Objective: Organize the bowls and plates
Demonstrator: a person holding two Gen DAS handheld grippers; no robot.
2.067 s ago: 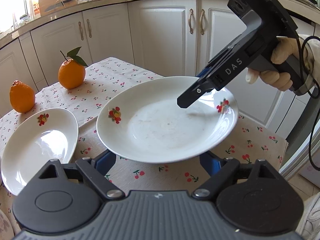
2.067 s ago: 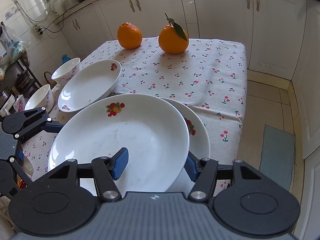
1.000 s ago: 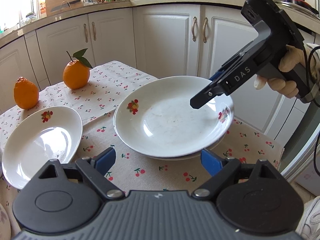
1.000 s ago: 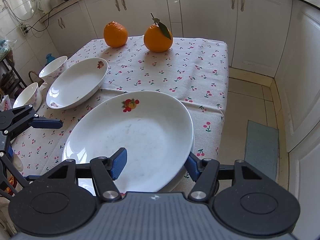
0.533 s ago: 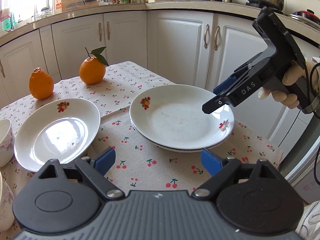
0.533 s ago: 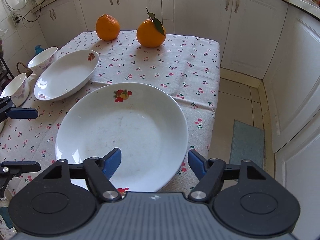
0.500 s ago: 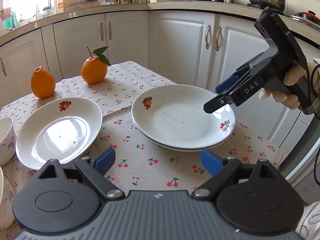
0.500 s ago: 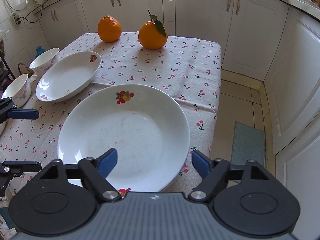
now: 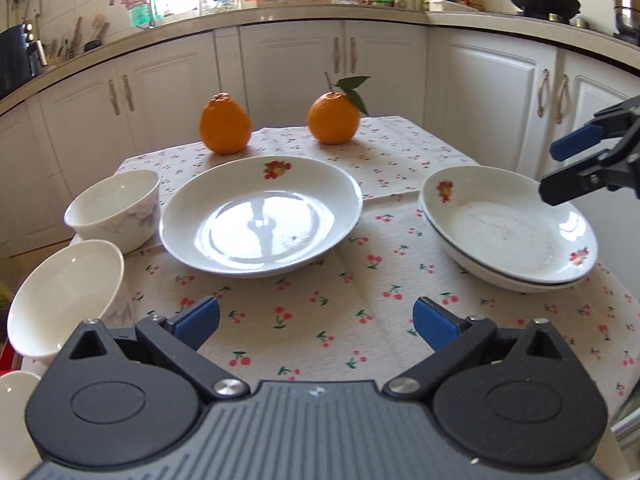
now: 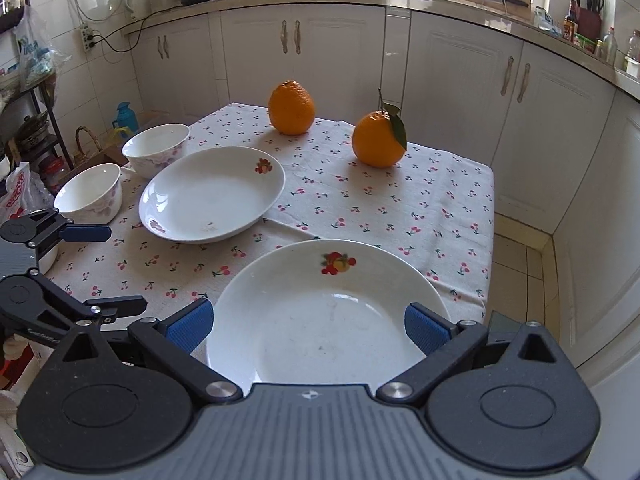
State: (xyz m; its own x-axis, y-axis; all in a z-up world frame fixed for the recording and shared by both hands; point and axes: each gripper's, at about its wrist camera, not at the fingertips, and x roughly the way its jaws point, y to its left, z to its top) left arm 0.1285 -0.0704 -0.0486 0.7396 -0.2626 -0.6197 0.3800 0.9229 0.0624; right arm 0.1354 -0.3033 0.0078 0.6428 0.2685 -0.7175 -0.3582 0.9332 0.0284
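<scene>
Two white fruit-print plates sit stacked (image 9: 508, 232) at the table's right; the stack also shows close in the right wrist view (image 10: 324, 312). A third plate (image 9: 260, 216) lies alone mid-table, also seen in the right wrist view (image 10: 212, 196). Two white bowls (image 9: 116, 208) (image 9: 64, 296) stand at the left edge, and show in the right wrist view (image 10: 158, 148) (image 10: 90, 192). My left gripper (image 9: 316, 320) is open and empty above the cloth in front of the single plate. My right gripper (image 10: 308, 326) is open and empty over the stack's near rim.
Two oranges (image 9: 225, 124) (image 9: 334, 118) stand at the table's far side. The cherry-print tablecloth (image 9: 320, 312) covers the table. White cabinets (image 9: 304, 64) ring the room. The floor drops off at the table's right edge (image 10: 490, 264).
My right gripper set the held plate onto the other plate, opened and drew back. My left gripper pulled back and turned left, bringing the single plate and bowls into view.
</scene>
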